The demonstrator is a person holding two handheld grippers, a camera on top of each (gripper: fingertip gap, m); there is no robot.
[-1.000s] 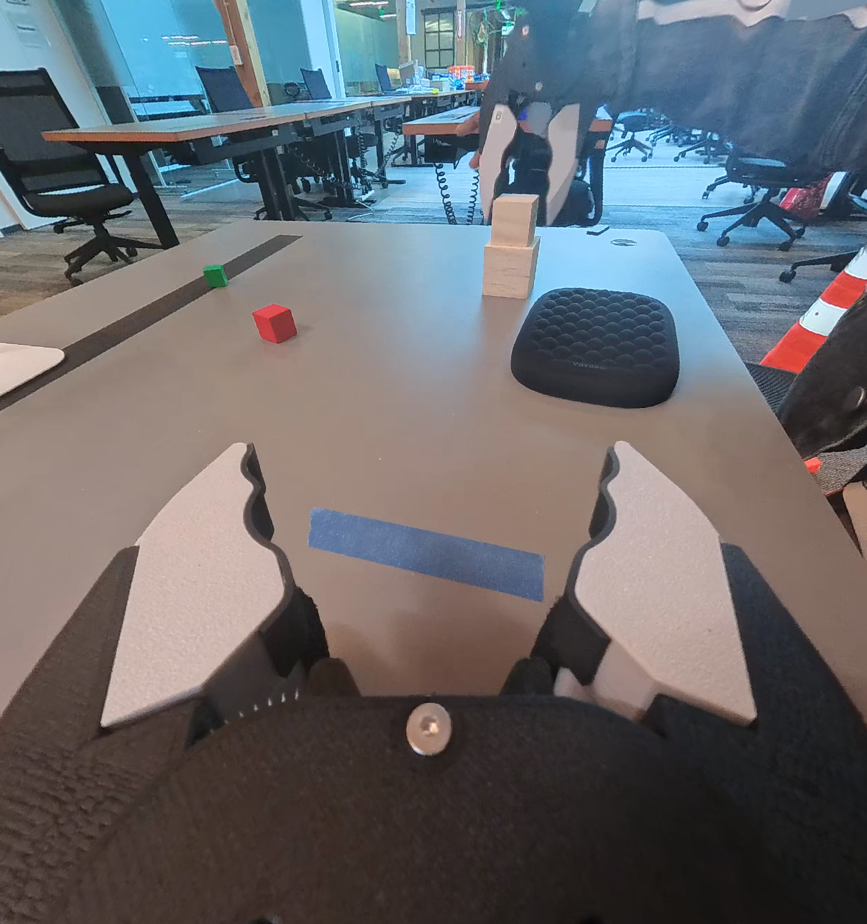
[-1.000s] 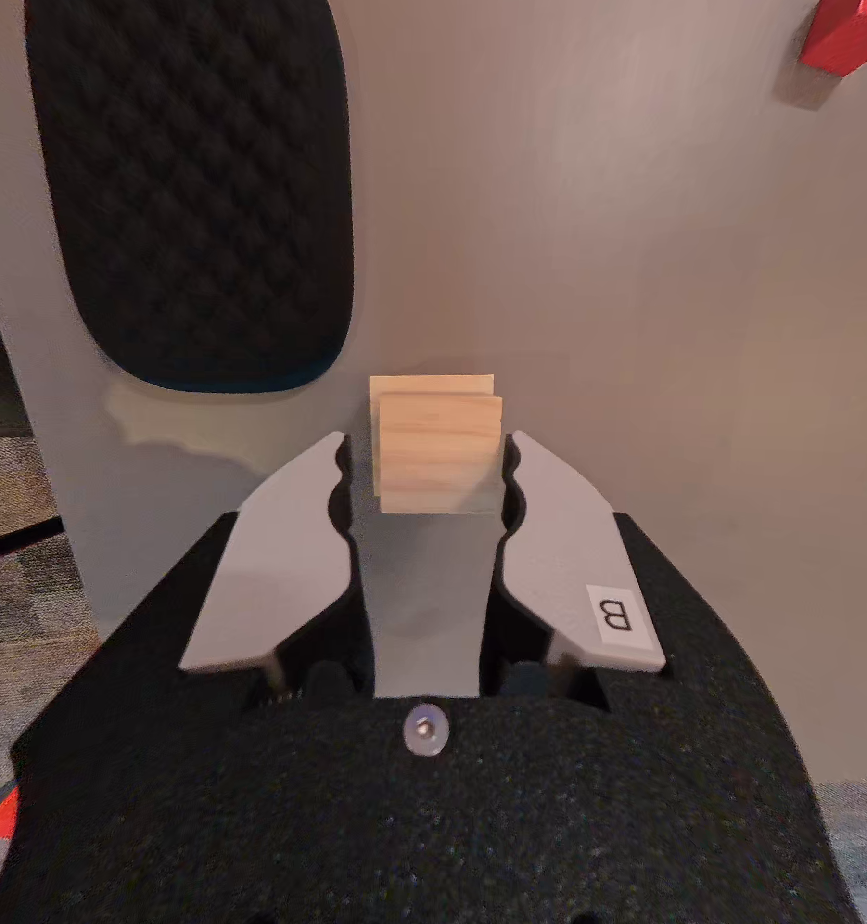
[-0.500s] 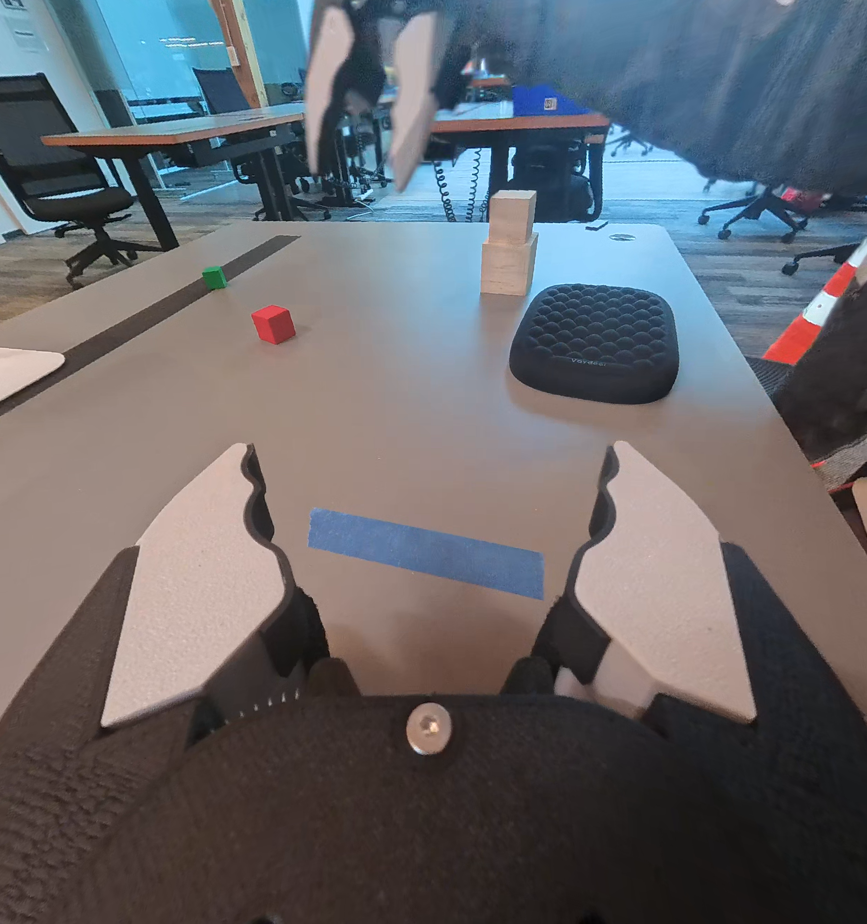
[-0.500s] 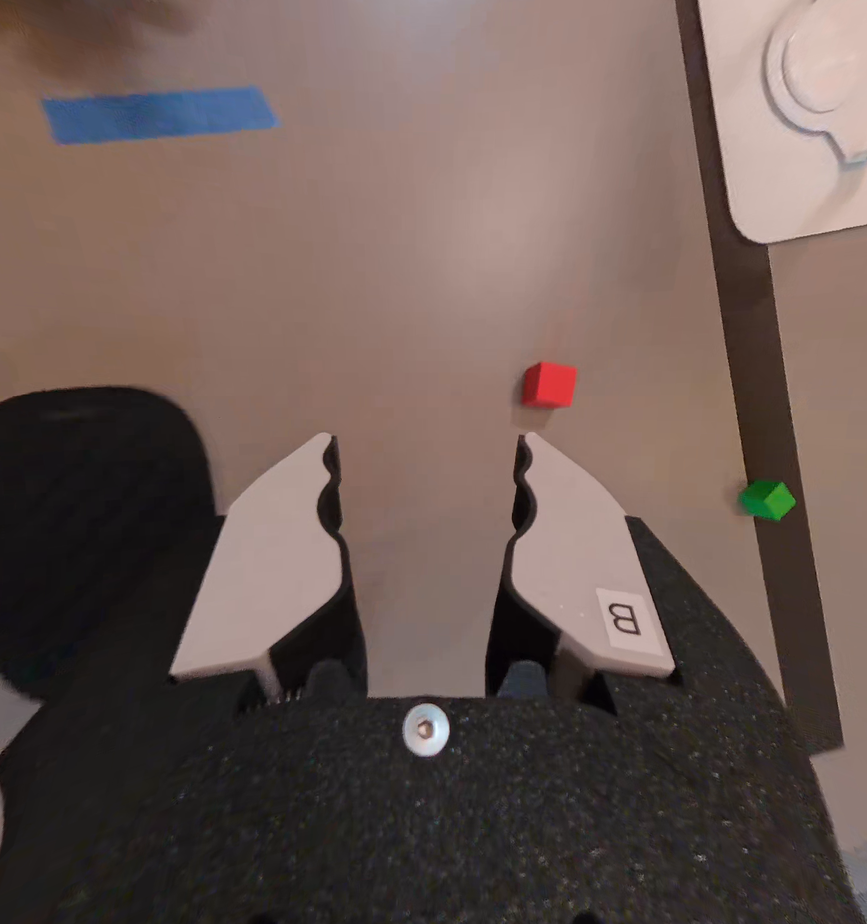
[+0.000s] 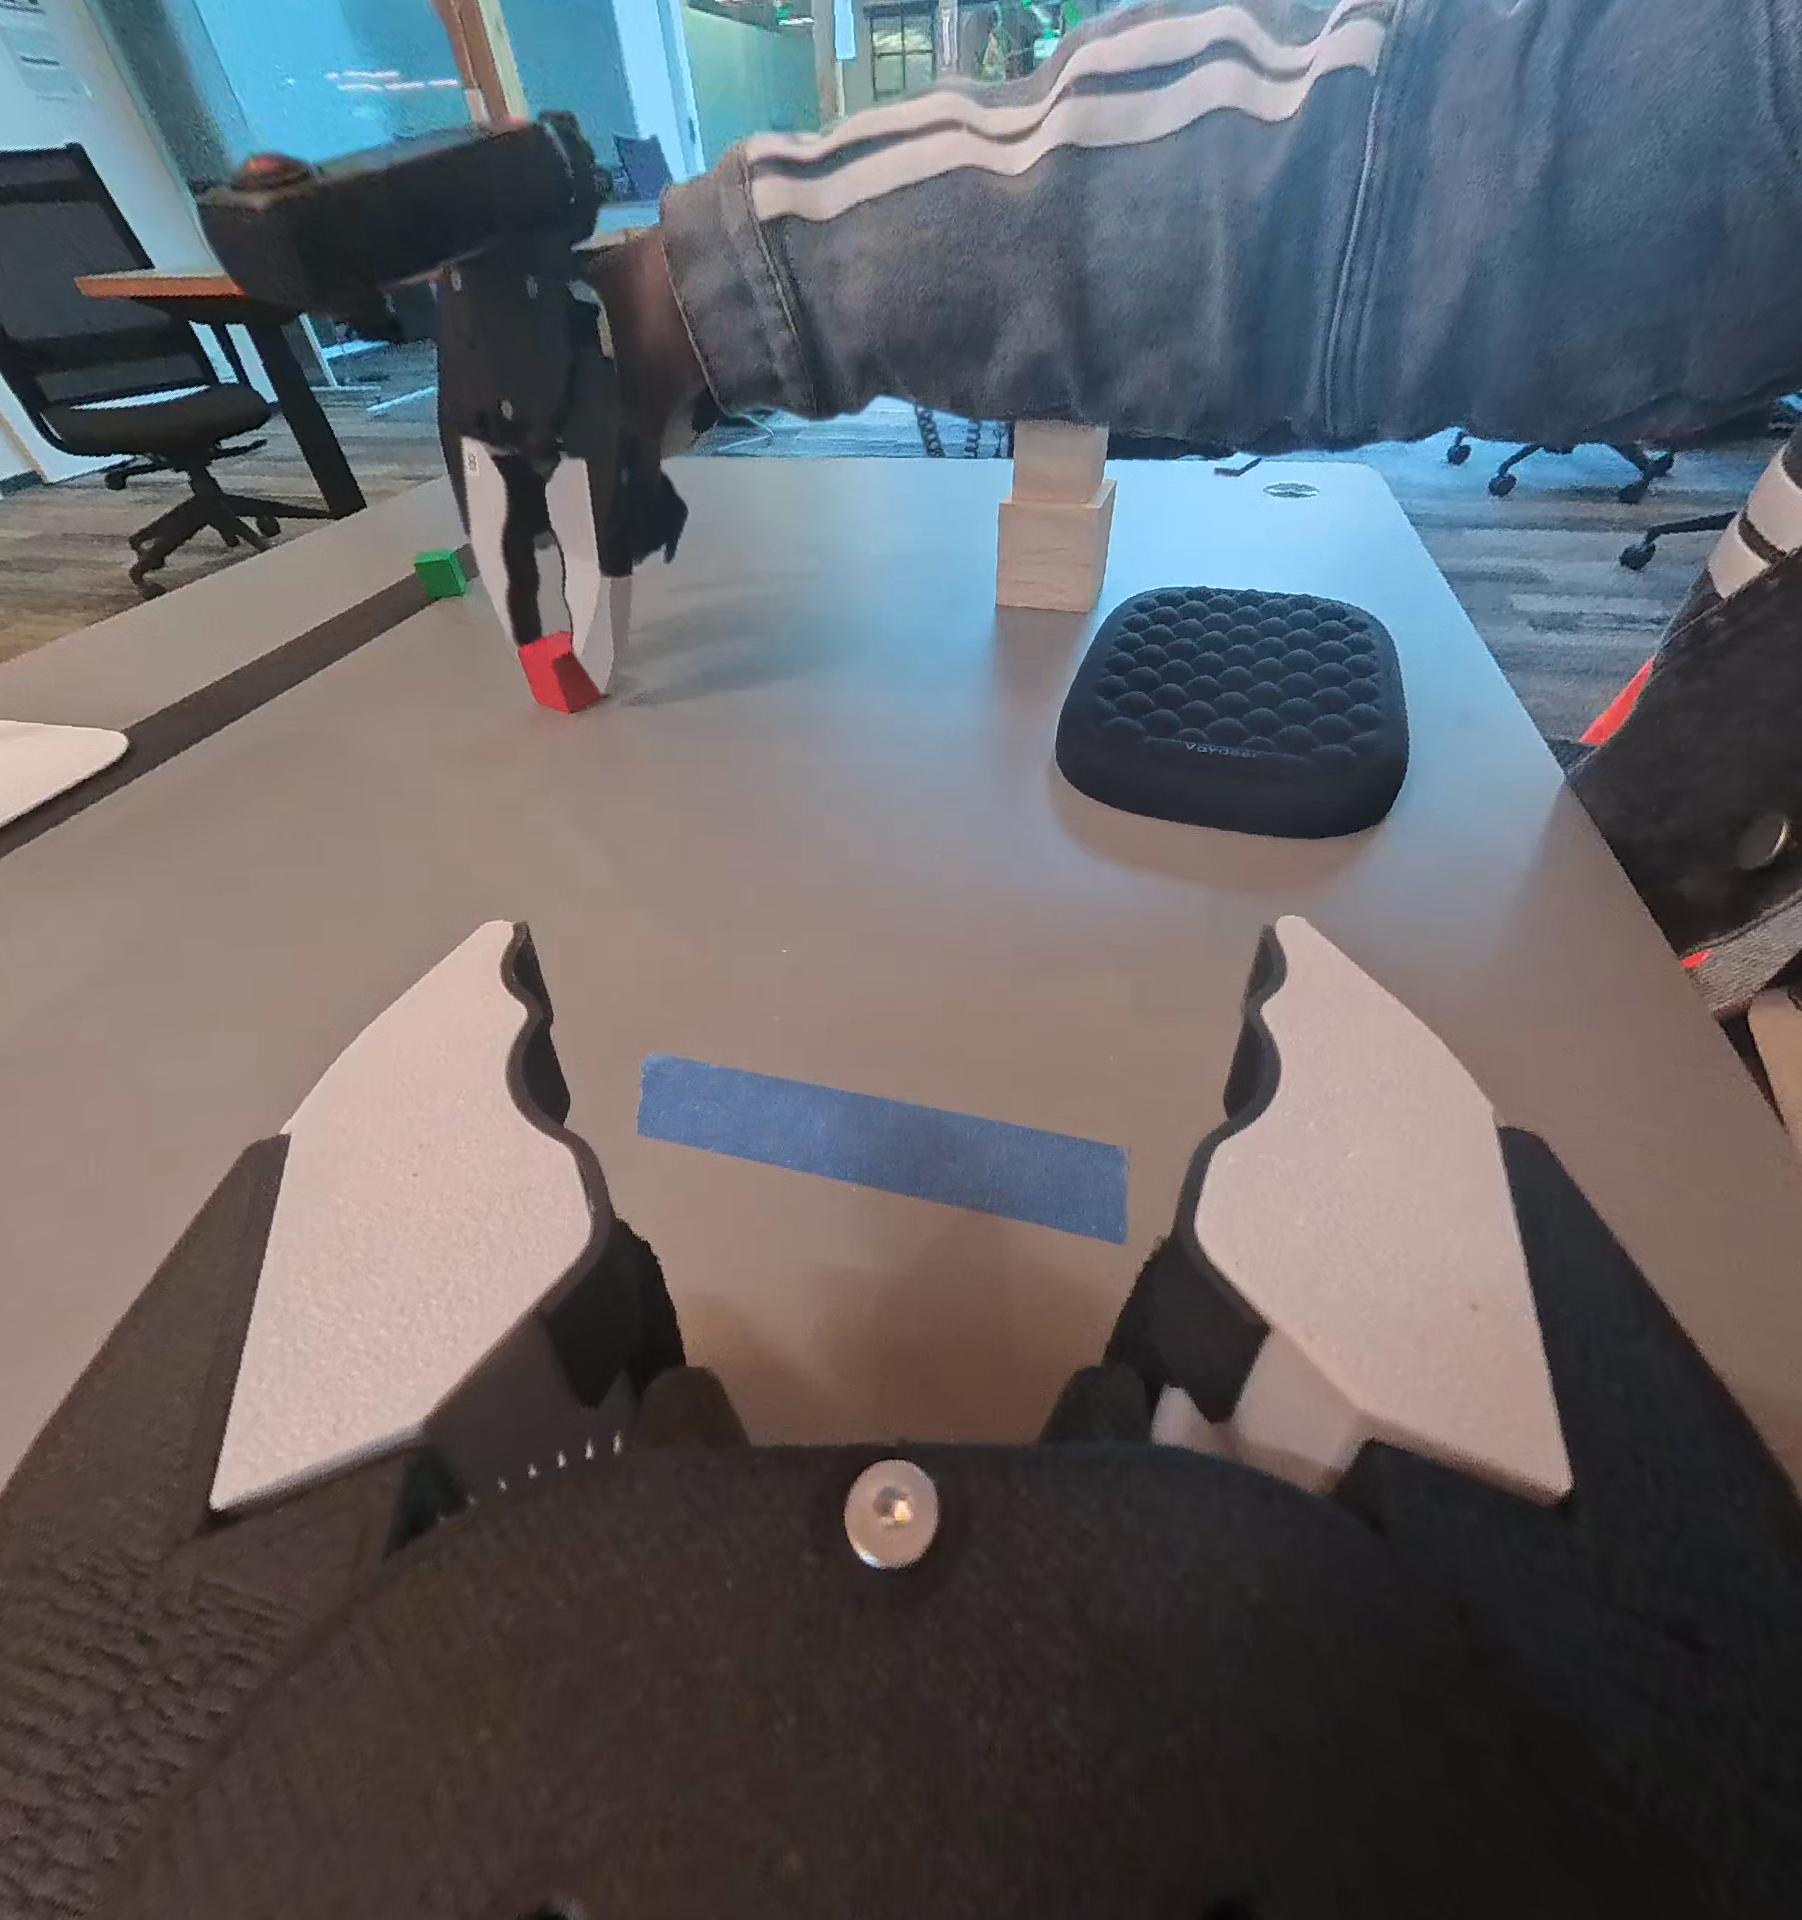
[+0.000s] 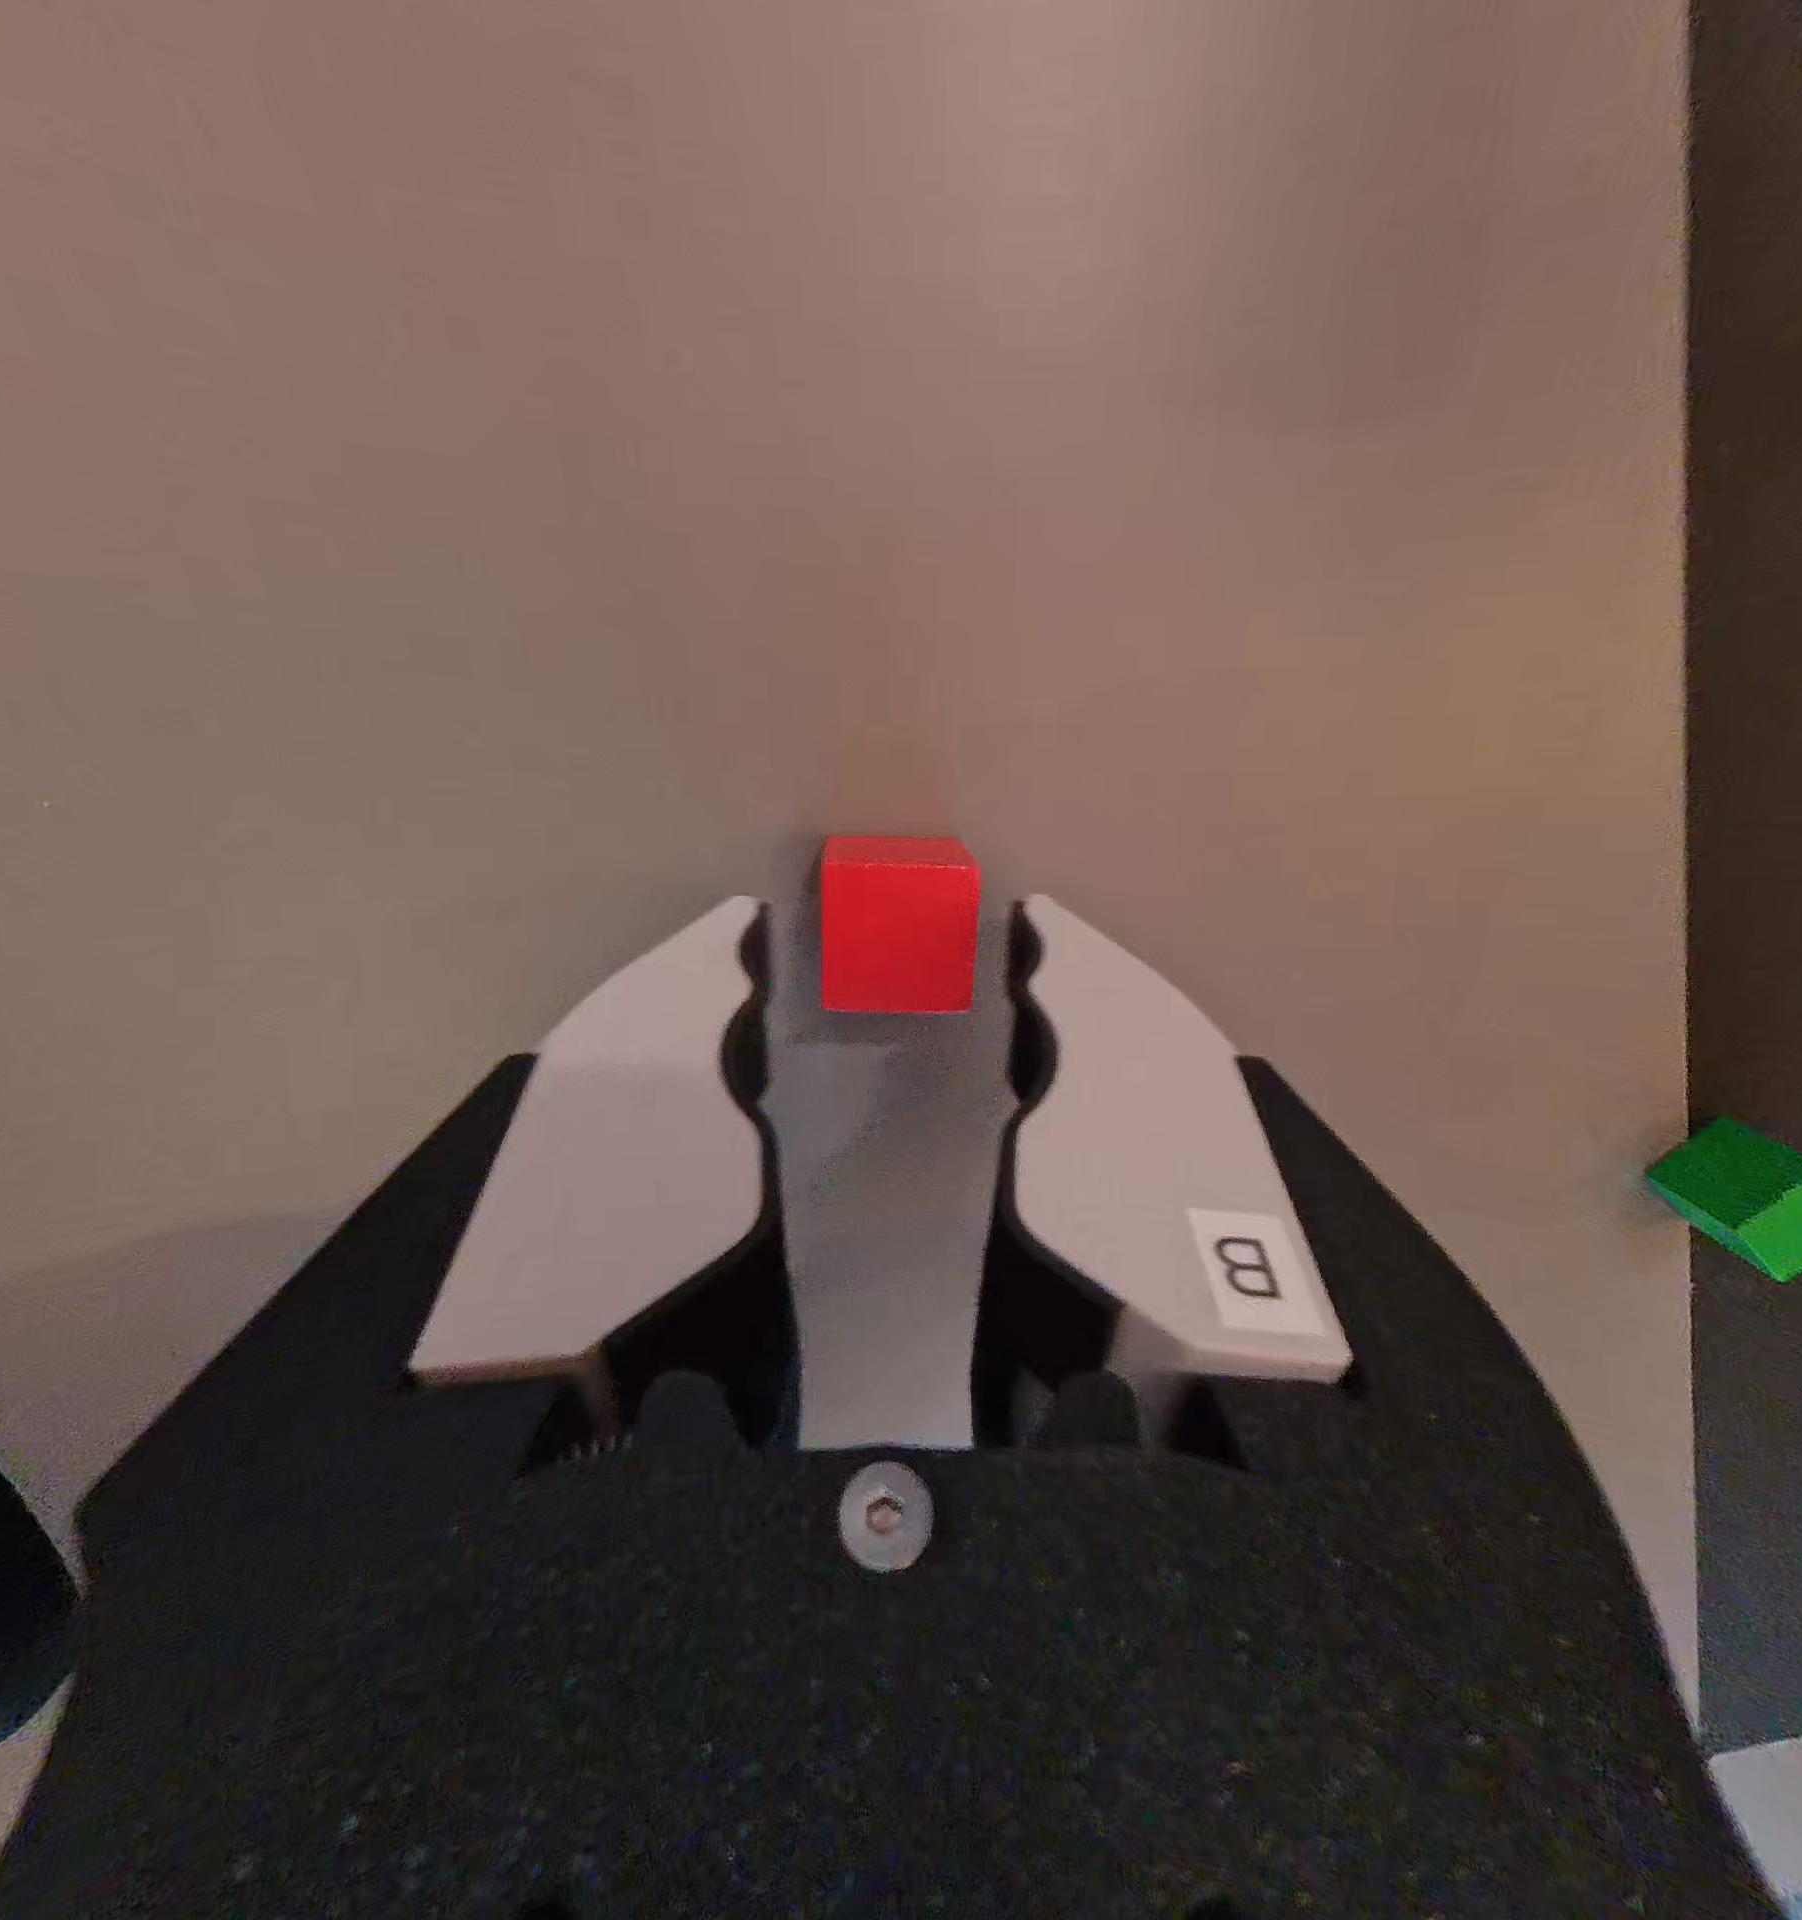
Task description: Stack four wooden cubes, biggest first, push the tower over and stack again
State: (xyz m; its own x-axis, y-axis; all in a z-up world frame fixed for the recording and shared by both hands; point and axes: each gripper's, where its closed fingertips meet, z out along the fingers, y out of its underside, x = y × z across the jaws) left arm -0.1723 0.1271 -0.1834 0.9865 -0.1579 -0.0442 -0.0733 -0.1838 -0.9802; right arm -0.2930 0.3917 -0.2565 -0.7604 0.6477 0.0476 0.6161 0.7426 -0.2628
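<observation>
red cube | now between right gripper fingers | untouched

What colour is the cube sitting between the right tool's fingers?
Red, plain and unpatterned; it shows best in the right wrist view.

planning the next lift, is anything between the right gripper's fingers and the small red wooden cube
Nothing visible. The small red wooden cube sits on the grey table between the right gripper's open fingers, with a gap on each side.

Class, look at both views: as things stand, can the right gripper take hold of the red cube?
Probably yes. The red cube sits between the right gripper's open fingers, a small gap on each side, nothing blocking. The green cube lies well aside.
</observation>
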